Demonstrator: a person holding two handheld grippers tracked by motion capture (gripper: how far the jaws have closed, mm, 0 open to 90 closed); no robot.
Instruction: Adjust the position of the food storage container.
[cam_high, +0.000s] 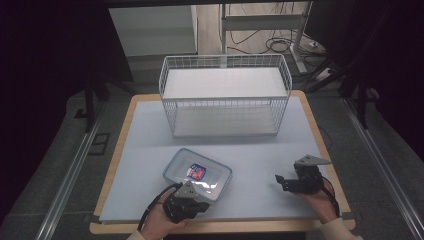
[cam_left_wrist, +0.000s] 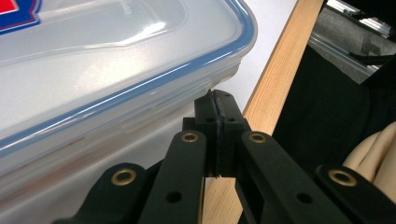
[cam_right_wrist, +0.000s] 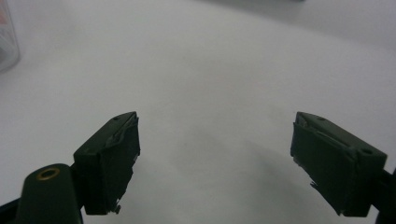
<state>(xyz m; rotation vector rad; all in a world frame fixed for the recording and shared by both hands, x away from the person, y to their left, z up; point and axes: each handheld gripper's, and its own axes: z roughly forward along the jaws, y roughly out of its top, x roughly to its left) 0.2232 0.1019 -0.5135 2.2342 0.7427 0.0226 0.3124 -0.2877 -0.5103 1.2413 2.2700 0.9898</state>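
A clear plastic container (cam_high: 197, 172) with a blue-rimmed lid and a red-and-blue label lies flat on the white mat, near its front left. My left gripper (cam_high: 196, 196) is at the container's near edge. In the left gripper view the container (cam_left_wrist: 116, 70) looms large and close, and the left gripper (cam_left_wrist: 215, 100) is shut, pads pressed flat together, tips touching just under the lid's rim at a corner. My right gripper (cam_high: 281, 182) hovers over bare mat to the container's right, pointing left. In its own view the right gripper (cam_right_wrist: 215, 154) stands wide open with nothing between its fingers.
A white wire basket (cam_high: 225, 60) with two white shelves stands at the back middle of the mat (cam_high: 260, 155). The table's wooden edge (cam_left_wrist: 275, 79) runs close beside the left gripper. Metal rails, cables and a desk frame lie on the floor beyond.
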